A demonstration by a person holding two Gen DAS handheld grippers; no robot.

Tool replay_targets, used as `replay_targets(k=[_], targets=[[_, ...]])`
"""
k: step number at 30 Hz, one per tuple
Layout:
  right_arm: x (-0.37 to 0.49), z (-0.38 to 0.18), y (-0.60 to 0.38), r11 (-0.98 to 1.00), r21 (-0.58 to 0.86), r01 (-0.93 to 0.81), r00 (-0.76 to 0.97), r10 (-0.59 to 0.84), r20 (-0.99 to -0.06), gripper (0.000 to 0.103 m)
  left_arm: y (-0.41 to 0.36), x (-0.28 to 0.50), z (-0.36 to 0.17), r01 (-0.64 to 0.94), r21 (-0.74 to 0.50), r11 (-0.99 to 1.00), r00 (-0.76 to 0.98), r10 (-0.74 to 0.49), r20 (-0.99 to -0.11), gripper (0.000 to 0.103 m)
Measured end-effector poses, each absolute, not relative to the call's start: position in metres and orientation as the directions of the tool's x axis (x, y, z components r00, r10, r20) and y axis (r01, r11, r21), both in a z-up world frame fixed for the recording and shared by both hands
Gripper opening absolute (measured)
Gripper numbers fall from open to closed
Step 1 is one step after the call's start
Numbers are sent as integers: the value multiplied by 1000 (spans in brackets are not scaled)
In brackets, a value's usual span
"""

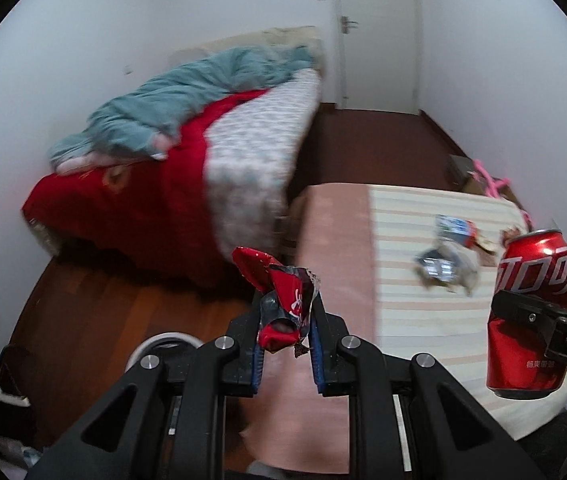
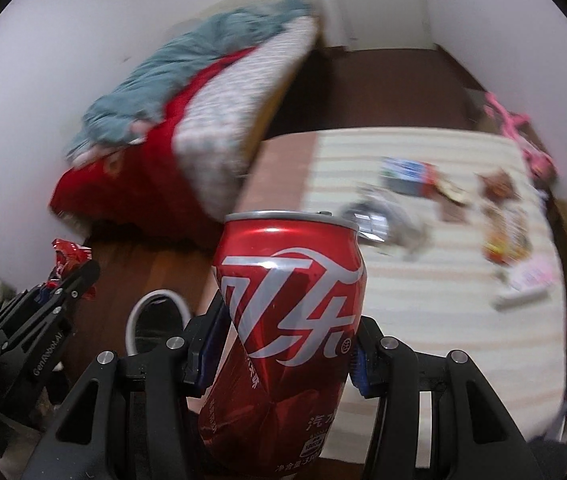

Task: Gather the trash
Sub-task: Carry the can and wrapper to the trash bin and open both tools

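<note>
My left gripper (image 1: 288, 320) is shut on a crumpled red and silver wrapper (image 1: 279, 296), held in the air over the pink end of the striped table cloth (image 1: 423, 320); it also shows in the right wrist view (image 2: 68, 258). My right gripper (image 2: 283, 344) is shut on a dented red cola can (image 2: 287, 328), held upright to the right of the left gripper; the can also shows in the left wrist view (image 1: 531, 312). More trash lies on the cloth: a silver wrapper (image 1: 443, 268), a blue packet (image 1: 455, 228) and several snack wrappers (image 2: 503, 232).
A bed with a red blanket (image 1: 135, 200) and a teal quilt (image 1: 171, 108) stands at the left. A round white-rimmed bin (image 2: 155, 320) sits on the wooden floor (image 1: 103, 320) below the grippers. A pink object (image 2: 523, 132) and a box stand at the far right by the wall.
</note>
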State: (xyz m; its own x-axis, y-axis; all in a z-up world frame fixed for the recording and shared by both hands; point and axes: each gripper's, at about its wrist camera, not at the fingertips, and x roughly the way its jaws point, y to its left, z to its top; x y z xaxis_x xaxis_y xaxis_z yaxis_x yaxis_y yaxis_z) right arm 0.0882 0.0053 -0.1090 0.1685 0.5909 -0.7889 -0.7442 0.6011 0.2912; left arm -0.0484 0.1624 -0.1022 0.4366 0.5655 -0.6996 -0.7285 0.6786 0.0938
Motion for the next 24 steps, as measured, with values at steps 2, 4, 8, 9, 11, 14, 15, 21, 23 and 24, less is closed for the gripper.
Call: replay_targets(k=[2, 4, 8, 9, 11, 14, 15, 21, 23, 24], targets=[[65, -107, 41, 550, 292, -782, 129, 602, -788, 53, 184, -72, -104, -761, 93, 643, 406, 583, -704, 15], [42, -109, 77, 502, 290, -815, 90, 604, -792, 53, 204, -93, -109, -789, 92, 608, 374, 594, -712, 15], [-3, -126, 142, 421, 289, -860, 14, 585, -811, 53, 252, -136, -131, -843, 53, 536, 316, 572, -757, 15], [-15, -135, 161, 401, 291, -869, -10, 573, -819, 53, 262, -143, -137, -851, 35, 524, 309, 554, -773, 15], [-35, -152, 189, 371, 291, -882, -47, 544, -838, 53, 291, -166, -158, -872, -11, 490, 292, 499, -816, 15], [-61, -190, 235, 337, 285, -897, -98, 478, -873, 53, 328, -191, -198, -893, -75, 444, 267, 388, -882, 15], [-71, -207, 251, 332, 283, -900, -113, 449, -886, 53, 345, -201, -218, -904, -95, 417, 253, 342, -905, 15], [-97, -295, 323, 337, 297, -893, -201, 293, -935, 53, 406, -233, -304, -933, -170, 318, 225, 144, -964, 16], [-101, -319, 341, 341, 307, -888, -228, 253, -940, 53, 417, -237, -324, -934, -199, 297, 236, 92, -967, 18], [-102, -330, 347, 349, 305, -886, -233, 233, -944, 53, 424, -237, -333, -934, -213, 288, 241, 66, -968, 20]])
